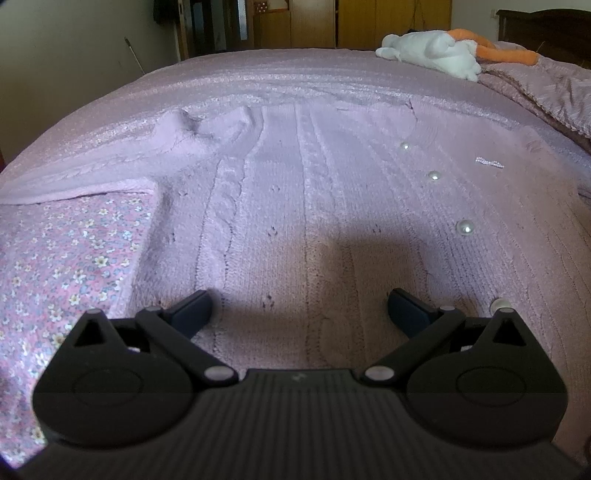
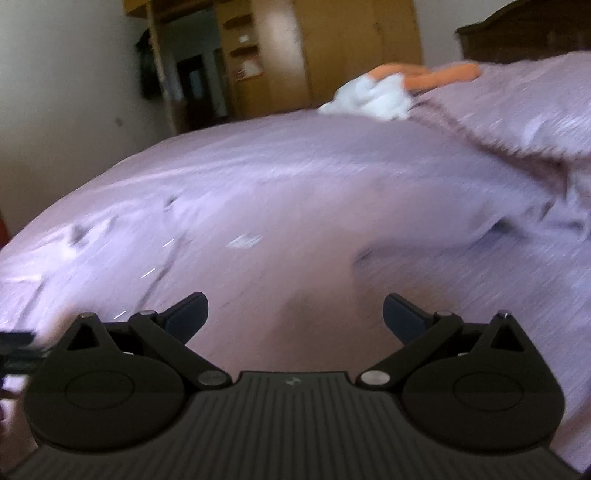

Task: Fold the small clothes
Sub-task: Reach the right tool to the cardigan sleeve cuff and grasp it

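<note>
Left gripper [image 1: 299, 310]: jaws spread wide, nothing between them; it hangs low over the lower part of the cardigan, its shadow falling on the knit just ahead of the fingers.
Right gripper [image 2: 295, 314]: jaws likewise spread wide and empty; it is above lilac cloth, but the right wrist view is smeared by motion and the fabric under it cannot be read in detail.
Cardigan [image 1: 314, 192]: a lilac cable-knit piece lying flat on the bed, front up, with a row of pearl buttons [image 1: 466, 226] running down its right part and a small sparkly bow [image 1: 489, 162] beside them.
Sleeve [image 1: 122, 162]: lies out to the left, rumpled near the shoulder.
Floral garment [image 1: 70, 266]: pink cloth with small flowers, at the left, its upper edge tucked under the cardigan's sleeve.
Bedspread [image 1: 258, 74]: ribbed lilac cover under everything.
Plush toy [image 1: 432, 51]: white with orange parts, far back on the bed, well apart from the clothes.
Wardrobe [image 1: 391, 22]: wooden, behind the bed.
</note>
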The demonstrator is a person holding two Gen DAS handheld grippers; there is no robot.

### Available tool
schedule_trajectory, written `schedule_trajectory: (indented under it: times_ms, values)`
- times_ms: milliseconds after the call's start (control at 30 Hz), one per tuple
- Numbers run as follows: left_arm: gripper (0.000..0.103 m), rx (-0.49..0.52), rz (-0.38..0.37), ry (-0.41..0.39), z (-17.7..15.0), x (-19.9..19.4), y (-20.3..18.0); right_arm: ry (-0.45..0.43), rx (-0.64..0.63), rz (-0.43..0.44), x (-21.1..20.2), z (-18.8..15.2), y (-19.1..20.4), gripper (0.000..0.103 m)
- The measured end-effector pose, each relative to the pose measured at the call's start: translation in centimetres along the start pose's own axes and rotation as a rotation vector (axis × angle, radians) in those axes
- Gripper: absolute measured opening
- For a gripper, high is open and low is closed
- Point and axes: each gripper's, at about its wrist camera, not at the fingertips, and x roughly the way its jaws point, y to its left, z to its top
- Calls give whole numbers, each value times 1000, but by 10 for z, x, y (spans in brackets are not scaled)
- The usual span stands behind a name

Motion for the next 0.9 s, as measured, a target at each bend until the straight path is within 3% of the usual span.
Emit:
schedule_trajectory:
  times_ms: [267, 367, 567, 733, 900]
  values:
    - [103, 5, 4, -6, -1, 2, 0, -32, -63, -300, 22, 42, -110, 103]
    - [103, 5, 10, -6, -1, 3, -1, -19, -58, -371, 38, 51, -150, 103]
    - [103, 6, 20, -2, 0, 4, -2, 5, 60, -391, 66, 54, -212, 94]
    - [103, 2, 29, 7, 2, 5, -3, 71, 159, -342, 90, 48, -240, 90]
    - [103, 5, 24, 20, 5, 7, -2, 114, 46, -376, 108, 39, -232, 82]
